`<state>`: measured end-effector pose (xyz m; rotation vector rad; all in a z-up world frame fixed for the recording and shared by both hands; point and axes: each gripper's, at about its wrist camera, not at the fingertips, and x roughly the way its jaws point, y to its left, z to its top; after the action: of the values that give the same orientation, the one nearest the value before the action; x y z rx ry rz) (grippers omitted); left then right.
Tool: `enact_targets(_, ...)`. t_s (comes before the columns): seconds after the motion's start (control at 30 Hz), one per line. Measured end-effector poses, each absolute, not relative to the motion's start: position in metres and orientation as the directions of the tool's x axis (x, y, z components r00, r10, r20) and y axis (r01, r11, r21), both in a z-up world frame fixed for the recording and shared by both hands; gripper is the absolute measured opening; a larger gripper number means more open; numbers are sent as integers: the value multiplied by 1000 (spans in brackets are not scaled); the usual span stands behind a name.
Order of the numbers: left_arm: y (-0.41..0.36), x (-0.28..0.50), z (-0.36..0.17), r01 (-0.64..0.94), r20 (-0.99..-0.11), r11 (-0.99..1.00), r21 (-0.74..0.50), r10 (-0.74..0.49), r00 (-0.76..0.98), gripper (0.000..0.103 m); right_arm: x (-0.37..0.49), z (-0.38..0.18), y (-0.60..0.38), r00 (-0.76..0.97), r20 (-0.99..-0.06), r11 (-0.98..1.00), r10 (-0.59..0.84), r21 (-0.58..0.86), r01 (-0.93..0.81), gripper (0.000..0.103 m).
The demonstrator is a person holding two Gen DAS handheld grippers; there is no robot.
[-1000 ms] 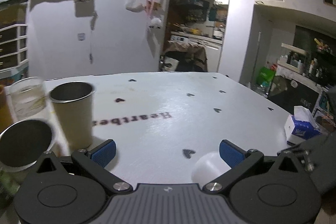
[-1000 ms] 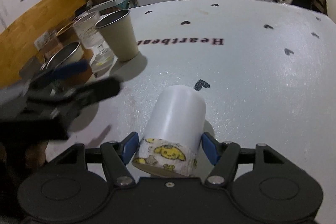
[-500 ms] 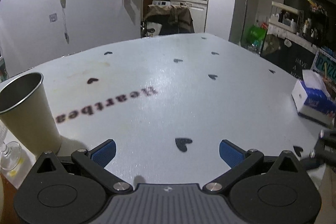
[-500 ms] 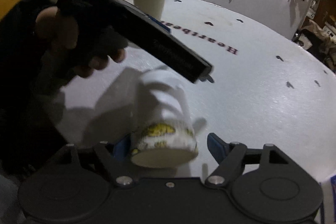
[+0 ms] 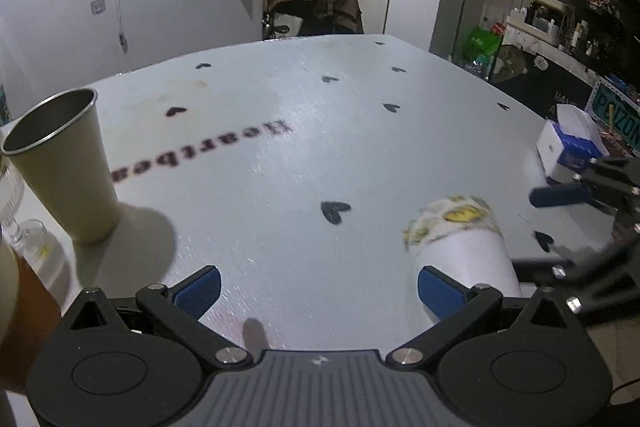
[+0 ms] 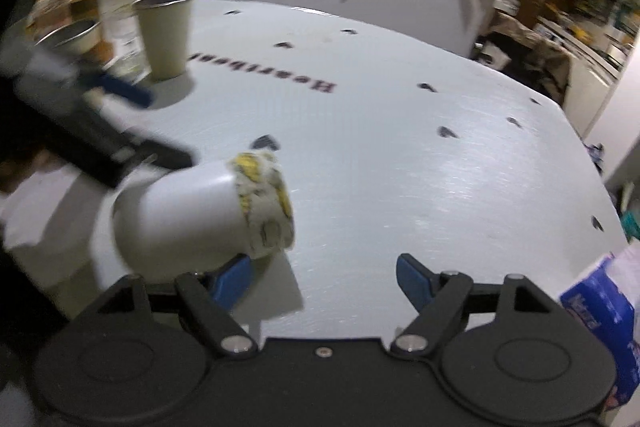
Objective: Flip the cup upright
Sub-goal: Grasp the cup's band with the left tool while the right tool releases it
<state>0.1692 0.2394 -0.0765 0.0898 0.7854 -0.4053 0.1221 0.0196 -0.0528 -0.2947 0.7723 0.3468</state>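
Note:
The white cup (image 6: 188,215) with a yellow cartoon band near its rim lies tilted on its side on the white table (image 6: 400,167). In the right wrist view it rests against my right gripper's left finger (image 6: 232,273), outside the gap. My right gripper (image 6: 324,275) is open and empty. In the left wrist view the cup (image 5: 464,247) sits just beyond my left gripper's right finger (image 5: 438,291). My left gripper (image 5: 318,289) is open and empty. The right gripper (image 5: 580,195) shows at the right edge of that view.
A beige metal tumbler (image 5: 60,163) stands upright at the table's left, also in the right wrist view (image 6: 166,31). Glassware and a metal bowl (image 6: 72,35) stand beside it. A blue tissue box (image 5: 568,143) sits near the table's right edge.
The cup has left the right gripper's jaws and now lies tilted to their left. The right gripper has opened wider and swung right. The left gripper has moved in beside the cup.

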Motion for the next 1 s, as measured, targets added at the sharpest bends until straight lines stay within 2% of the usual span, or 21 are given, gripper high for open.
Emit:
enact_targets(0.13,241,168,-66,370,-688,922,-117,-344,640,103,126,-55,11,673,-709,922,210,-86,-378,80)
enact_targets(0.3,236,187,-48,346,-705,880,-326,-470,531,101,125,-56,4,681,-695,932,231,-43,-360,80)
enact_targets(0.43,215,211,-58,316,-770,858,-405,-506,389,90,125,-58,1,682,-692,941,236,-14,-339,80)
enact_targets(0.57,198,227,-76,284,-820,876,-390,-471,326,88,126,-61,-2,681,-690,944,244,9,-329,80)
enact_targets(0.63,195,230,-82,273,-822,879,-392,-467,325,82,126,-62,-1,681,-688,945,250,19,-328,80)
enact_targets(0.73,198,229,-81,258,-810,876,-408,-477,339,65,125,-62,-2,682,-684,944,258,29,-328,80)
enact_targets(1.0,225,192,-39,262,-742,934,-243,-353,570,65,125,-60,-2,691,-664,940,284,51,-338,80)
